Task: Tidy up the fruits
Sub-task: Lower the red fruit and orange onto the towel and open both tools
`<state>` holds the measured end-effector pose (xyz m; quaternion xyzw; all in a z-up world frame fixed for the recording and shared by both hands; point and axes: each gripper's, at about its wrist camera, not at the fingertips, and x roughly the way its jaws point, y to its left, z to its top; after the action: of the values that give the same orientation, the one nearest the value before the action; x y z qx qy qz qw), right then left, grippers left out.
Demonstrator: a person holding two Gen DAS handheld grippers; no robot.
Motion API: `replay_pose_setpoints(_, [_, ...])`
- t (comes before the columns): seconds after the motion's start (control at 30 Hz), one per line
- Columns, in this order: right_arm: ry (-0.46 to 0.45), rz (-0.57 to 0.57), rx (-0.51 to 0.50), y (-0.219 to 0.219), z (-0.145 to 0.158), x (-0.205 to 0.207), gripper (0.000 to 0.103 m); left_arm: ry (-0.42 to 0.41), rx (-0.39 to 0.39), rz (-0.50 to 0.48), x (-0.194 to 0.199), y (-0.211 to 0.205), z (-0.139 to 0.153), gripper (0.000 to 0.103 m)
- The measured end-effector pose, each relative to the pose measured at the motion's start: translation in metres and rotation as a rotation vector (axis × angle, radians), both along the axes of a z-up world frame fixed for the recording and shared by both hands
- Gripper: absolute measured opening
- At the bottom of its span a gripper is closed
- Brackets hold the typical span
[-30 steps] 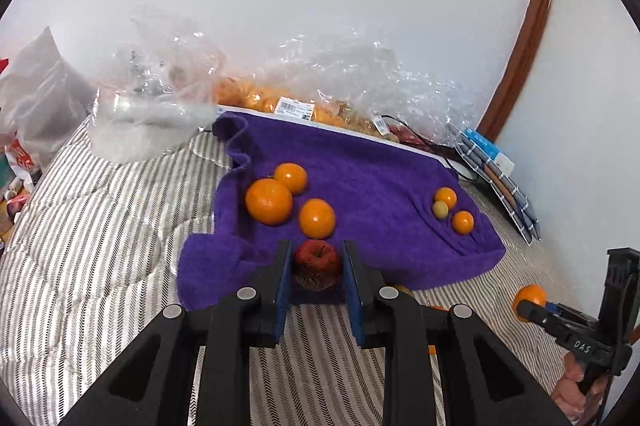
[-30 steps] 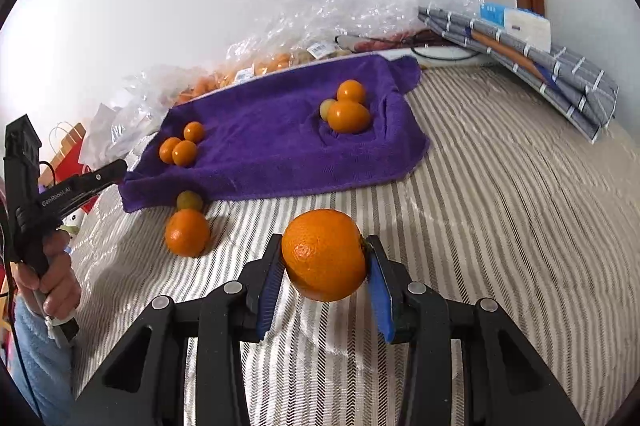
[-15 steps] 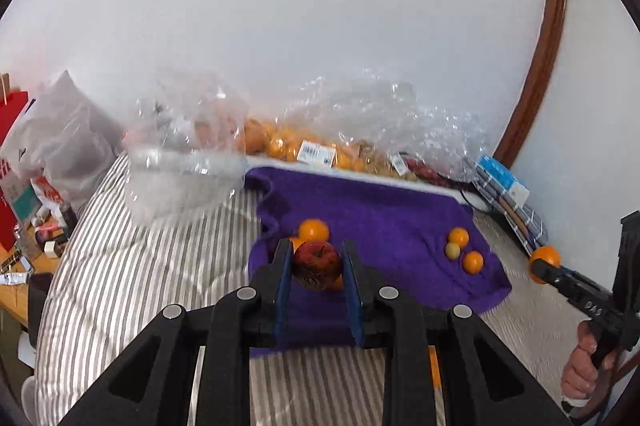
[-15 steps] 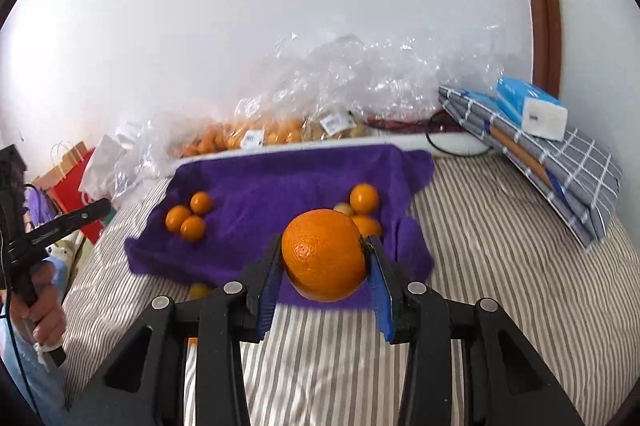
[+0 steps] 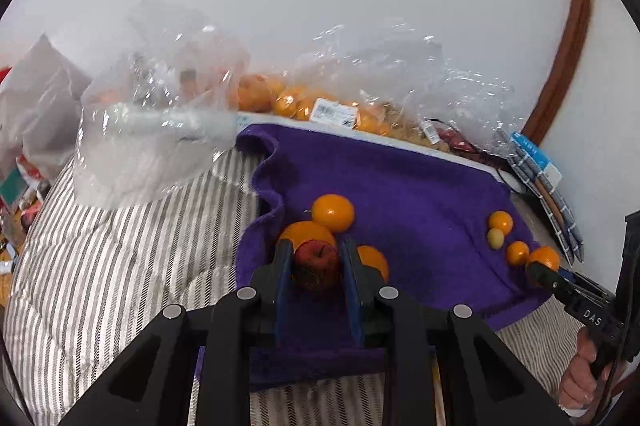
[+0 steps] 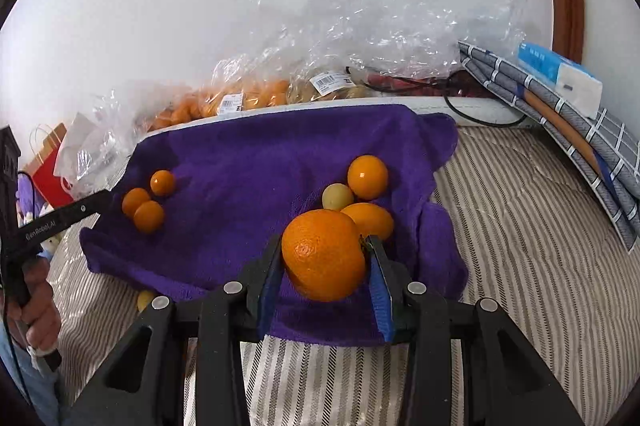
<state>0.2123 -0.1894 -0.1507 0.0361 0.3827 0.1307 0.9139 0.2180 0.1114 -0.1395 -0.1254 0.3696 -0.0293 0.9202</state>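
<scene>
Red apple (image 5: 316, 258) only in left-wrist view — right tool's (image 6: 326, 258) orange (image 6: 323, 253) elsewhere.

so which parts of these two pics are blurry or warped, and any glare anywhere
Left wrist view: the plastic bags and door frame are smeared by motion blur, while the red apple stays fairly sharp. Right wrist view: crisper, with small glare spots on the orange and glints on the clear wrap. Both views: fisheye bending toward the dark rim, soft even light.
</scene>
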Motion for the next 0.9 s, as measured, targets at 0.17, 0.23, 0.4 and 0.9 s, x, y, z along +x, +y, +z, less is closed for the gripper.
replay_pose_setpoints(0.17, [0.043,0.003,0.011,0.002,-0.011,0.007,0.04,0.014,-0.038,0.027,0.002,0.007,-0.004,0.023])
replay_pose_setpoints(0.23, [0.037,-0.001,0.003,0.005,-0.011,0.007,0.04,0.021,-0.033,0.034,0.003,0.006,-0.006,0.023])
replay_pose_setpoints(0.4, [0.02,-0.004,-0.038,0.011,-0.012,0.005,0.043,0.035,-0.013,0.017,0.005,-0.001,-0.009,0.023])
replay_pose_setpoints(0.9, [-0.04,-0.027,-0.037,0.018,0.012,-0.037,0.05,0.055,0.066,-0.013,0.008,-0.015,-0.013,0.031])
